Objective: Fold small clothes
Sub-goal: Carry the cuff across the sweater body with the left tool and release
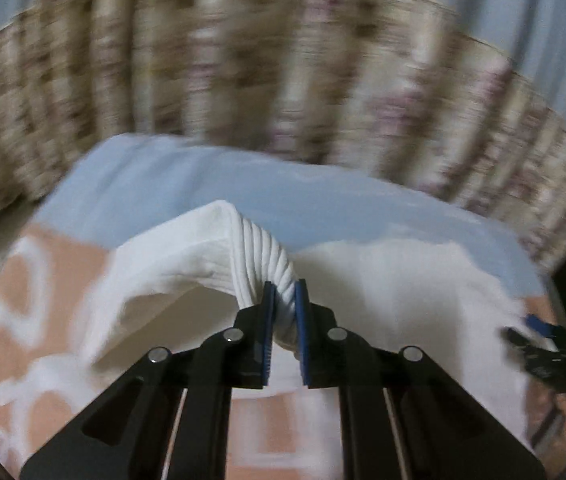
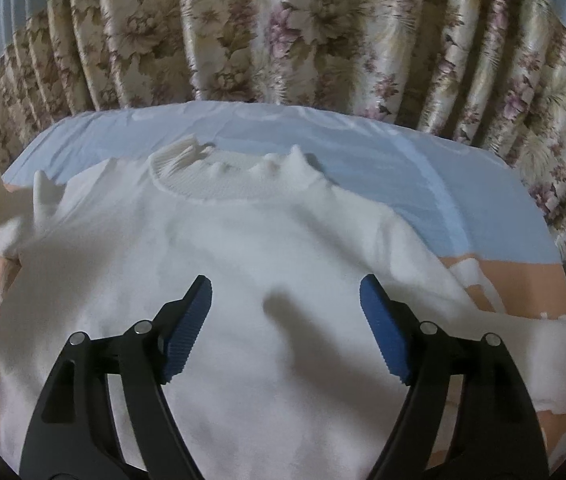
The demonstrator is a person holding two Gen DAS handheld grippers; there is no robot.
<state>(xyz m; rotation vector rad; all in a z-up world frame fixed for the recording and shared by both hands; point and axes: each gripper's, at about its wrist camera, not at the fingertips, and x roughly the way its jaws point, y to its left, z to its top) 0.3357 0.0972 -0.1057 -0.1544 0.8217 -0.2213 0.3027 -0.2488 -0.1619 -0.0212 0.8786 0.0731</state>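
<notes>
My left tool pinches the sweater's ribbed cuff (sleeve lifted) by the bed's left edge; body lies rightwards. Right tool hangs wide, w/ nothing in it.

In the left wrist view the floral curtain and bedsheet are smeared by blur, the white sweater hides its own underside, and its near hem runs off the bottom edge in the right wrist view.
</notes>
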